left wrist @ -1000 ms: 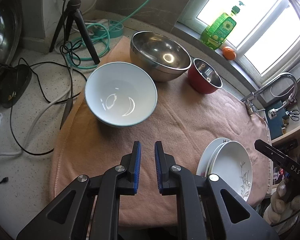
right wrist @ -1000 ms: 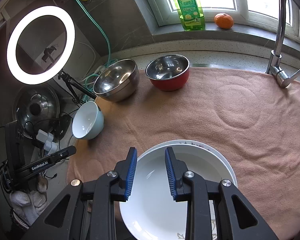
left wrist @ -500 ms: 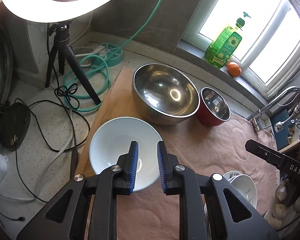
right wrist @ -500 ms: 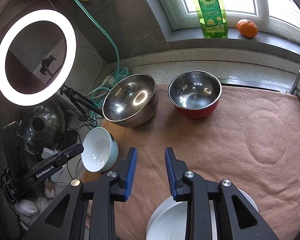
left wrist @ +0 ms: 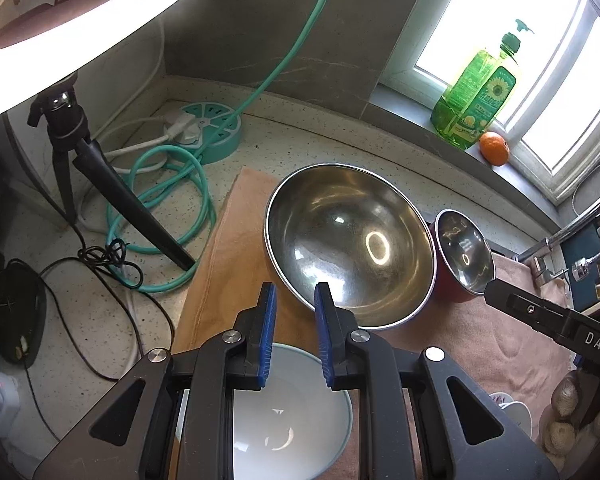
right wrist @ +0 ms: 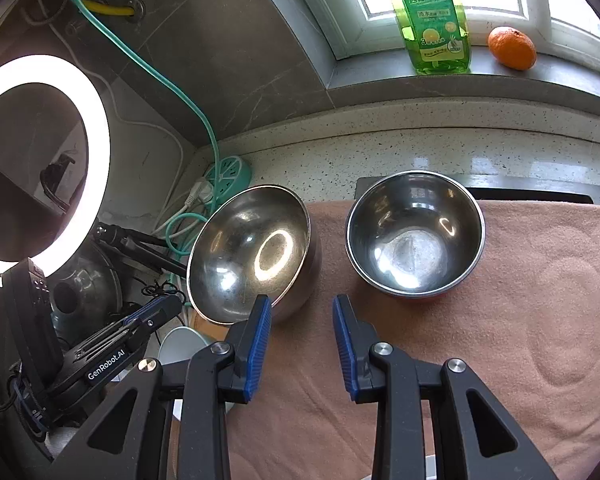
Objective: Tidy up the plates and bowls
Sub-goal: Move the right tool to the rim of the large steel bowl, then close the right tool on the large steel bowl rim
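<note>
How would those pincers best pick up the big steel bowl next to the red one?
Probably by its rim. The big steel bowl sits upright and open on the towel, its smooth round wall too wide and slippery to span. The near edge faces the left gripper, whose jaws are apart, so one could slip inside the rim and one outside, coming down from above on that near side.

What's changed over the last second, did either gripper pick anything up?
No. Both advanced toward the back of the towel: the left gripper passed over the white bowl toward the large steel bowl; the right gripper left the plates, nearing the red bowl. Both stayed open and empty; the dishes haven't moved.
</note>
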The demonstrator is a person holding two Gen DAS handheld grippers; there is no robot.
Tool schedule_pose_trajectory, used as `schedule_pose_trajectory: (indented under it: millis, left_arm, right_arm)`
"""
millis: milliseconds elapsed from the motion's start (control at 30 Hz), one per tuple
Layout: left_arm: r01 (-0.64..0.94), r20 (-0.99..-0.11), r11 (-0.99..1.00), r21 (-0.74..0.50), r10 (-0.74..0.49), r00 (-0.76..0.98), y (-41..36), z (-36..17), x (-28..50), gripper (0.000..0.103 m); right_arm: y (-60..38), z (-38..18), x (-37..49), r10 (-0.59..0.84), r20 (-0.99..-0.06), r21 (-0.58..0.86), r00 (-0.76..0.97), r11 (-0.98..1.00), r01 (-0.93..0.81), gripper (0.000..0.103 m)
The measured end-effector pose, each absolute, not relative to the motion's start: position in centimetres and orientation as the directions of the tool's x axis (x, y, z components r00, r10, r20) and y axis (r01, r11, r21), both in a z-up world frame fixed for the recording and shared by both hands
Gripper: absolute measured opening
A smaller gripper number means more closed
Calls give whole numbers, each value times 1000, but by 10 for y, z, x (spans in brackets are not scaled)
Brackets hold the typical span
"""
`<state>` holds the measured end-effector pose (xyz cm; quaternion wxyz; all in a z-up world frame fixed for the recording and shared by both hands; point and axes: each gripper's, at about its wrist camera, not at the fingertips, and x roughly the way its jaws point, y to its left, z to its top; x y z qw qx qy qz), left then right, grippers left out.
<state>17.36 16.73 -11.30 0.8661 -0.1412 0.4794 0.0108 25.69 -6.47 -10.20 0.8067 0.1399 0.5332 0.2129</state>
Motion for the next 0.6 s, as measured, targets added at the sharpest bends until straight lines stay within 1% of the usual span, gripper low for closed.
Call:
schedule_pose_trajectory:
  millis: [400, 600]
  left_arm:
    - [-184, -834, 956, -228, -94, 544, 177, -117, 198, 18]
    - [-187, -841, 954, -233, -102, 531, 181, -123, 207, 18]
  right_arm:
    - [-54, -119, 291, 500, -807, 470, 315, 866, -171, 29]
    - [-45, -129, 299, 507, -810, 478, 295, 862, -170, 29]
